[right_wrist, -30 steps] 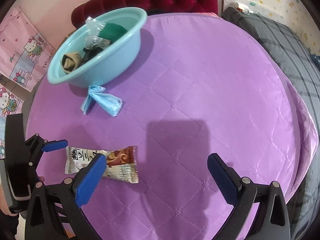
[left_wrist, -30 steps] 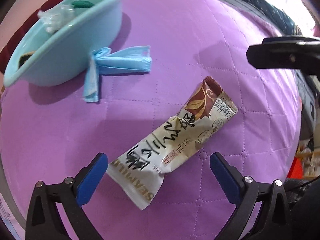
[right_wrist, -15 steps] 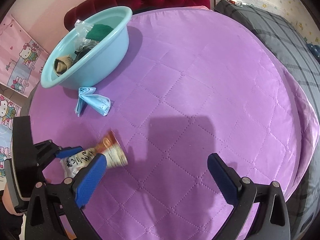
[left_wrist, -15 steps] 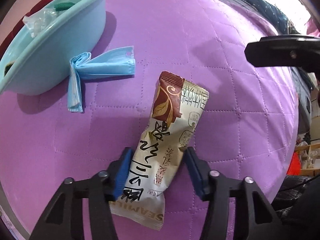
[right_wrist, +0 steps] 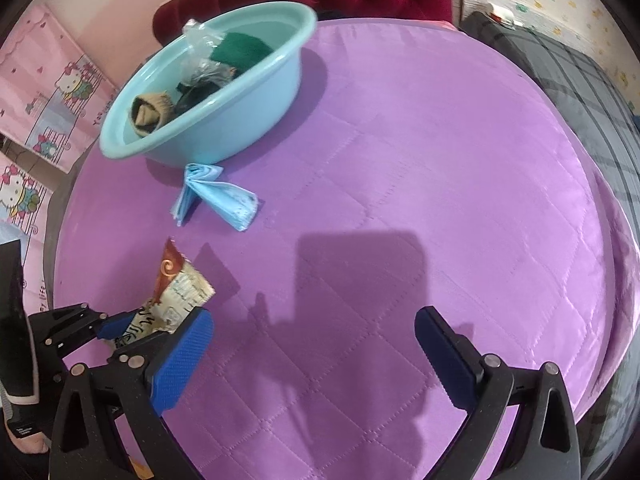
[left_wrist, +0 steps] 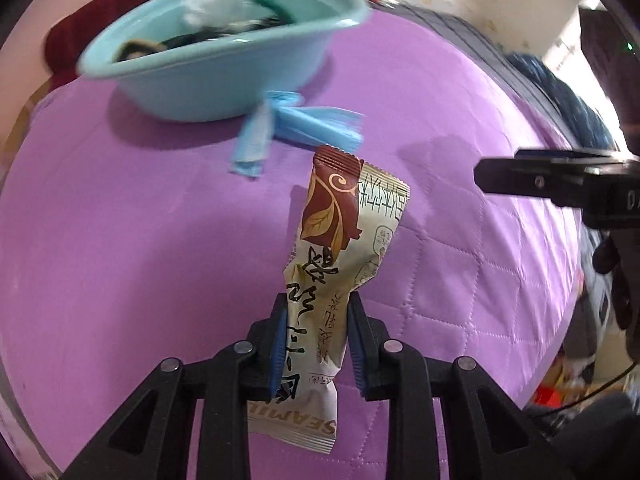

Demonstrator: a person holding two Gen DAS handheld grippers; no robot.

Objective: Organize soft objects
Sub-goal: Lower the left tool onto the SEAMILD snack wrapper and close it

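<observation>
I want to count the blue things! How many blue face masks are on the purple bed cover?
1. The blue face mask lies folded on the purple bed cover, right beside the light blue basin. More masks could be hidden in the basin under other things.

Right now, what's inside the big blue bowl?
Inside the bowl I see a dark green cloth, a crinkly clear plastic bag, a rolled tan sock and something dark beside it. Whatever lies underneath them is covered.
</observation>
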